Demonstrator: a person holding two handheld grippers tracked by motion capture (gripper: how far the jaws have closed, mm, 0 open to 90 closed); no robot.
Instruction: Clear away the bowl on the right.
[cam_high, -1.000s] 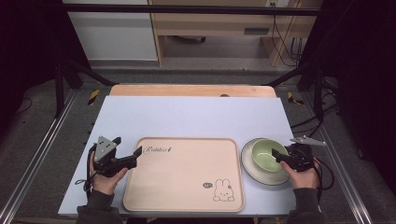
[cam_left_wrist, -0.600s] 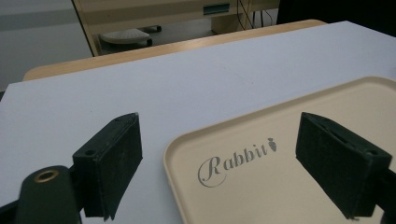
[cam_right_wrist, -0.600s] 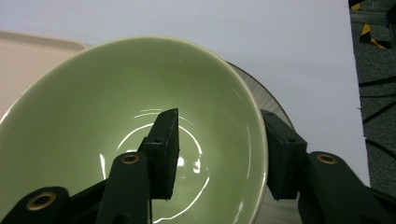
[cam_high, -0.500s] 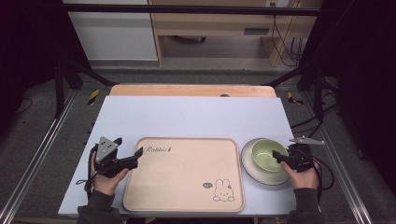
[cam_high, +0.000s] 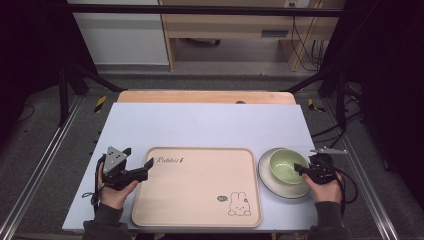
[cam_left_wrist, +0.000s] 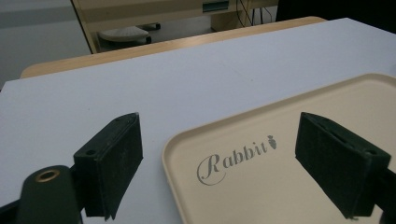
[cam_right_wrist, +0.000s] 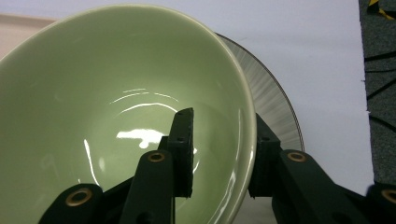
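Note:
A pale green bowl (cam_high: 286, 165) sits on a grey-white plate (cam_high: 272, 185) at the table's right. My right gripper (cam_high: 301, 170) is shut on the bowl's (cam_right_wrist: 116, 107) right rim, with one jaw inside and one outside the wall; the plate (cam_right_wrist: 273, 107) shows behind it. A beige tray (cam_high: 195, 192) with a rabbit drawing lies at front centre. My left gripper (cam_high: 148, 165) stands open at the tray's left far corner. In the left gripper view its jaws straddle the tray's rim (cam_left_wrist: 170, 154) near the "Rabbit" lettering, with the gripper (cam_left_wrist: 219, 158) holding nothing.
A light blue mat (cam_high: 210, 125) covers the wooden table (cam_high: 205, 96); its far half is bare. Dark frame posts and cables (cam_high: 330, 100) stand off the table's right side. A wooden bench (cam_high: 235, 30) stands beyond the table.

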